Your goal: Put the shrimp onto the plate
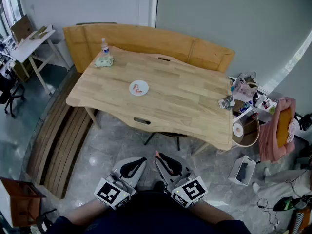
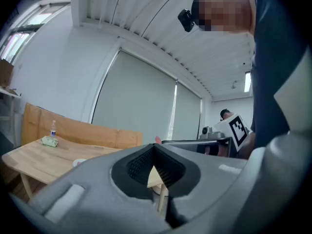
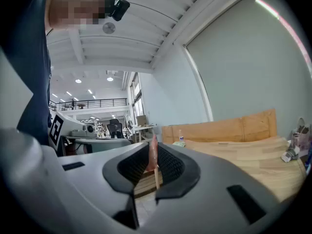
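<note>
A: What is being gripped by the right gripper [image 1: 158,157]?
B: A pink shrimp [image 3: 151,155] is being pinched upright between its jaws. They are being kept only slightly apart, pressed on the shrimp from both sides.
A: And the left gripper [image 2: 155,147]?
B: Nothing is being held there. Its jaws are being kept together, with the tips touching.
A: Where are the two being held?
B: Low and side by side, close against the person's body, over the floor and well apart from the table [image 1: 195,99].
A: Is the plate [image 1: 145,84] being touched?
B: No. It is being left near the middle of the table, with a pink piece [image 1: 139,89] lying on it. Whether that is another shrimp cannot be told.
A: Is anything else being shown on the table?
B: A bottle [image 1: 104,45] and a green cloth [image 1: 104,61] are being shown at the far left corner, just beside each other.
</note>
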{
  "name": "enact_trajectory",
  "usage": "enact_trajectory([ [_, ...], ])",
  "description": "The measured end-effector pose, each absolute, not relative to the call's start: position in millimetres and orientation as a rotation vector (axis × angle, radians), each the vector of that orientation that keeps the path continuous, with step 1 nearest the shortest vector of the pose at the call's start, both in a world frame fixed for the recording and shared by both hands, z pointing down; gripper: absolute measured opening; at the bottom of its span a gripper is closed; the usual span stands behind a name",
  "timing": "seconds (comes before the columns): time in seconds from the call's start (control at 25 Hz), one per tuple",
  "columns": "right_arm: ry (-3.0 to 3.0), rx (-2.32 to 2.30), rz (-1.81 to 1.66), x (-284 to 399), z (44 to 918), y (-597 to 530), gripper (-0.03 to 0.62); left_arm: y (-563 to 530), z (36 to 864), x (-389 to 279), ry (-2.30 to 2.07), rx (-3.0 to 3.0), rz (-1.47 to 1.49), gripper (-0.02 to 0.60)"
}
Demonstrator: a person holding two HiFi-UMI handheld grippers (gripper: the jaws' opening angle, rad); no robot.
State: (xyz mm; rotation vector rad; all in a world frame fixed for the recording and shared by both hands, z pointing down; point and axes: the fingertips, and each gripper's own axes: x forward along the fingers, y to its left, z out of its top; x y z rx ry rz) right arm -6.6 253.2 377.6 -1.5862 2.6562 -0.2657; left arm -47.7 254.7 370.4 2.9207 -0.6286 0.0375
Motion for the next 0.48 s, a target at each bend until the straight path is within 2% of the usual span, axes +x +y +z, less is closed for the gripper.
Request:
enact_trajectory([
  [0.48,2.665,-1.562,-0.274,-7.2,378.8,245.9,0.063,248.9,370.4,-44.6,-0.642,2.915,0.036,0.005],
])
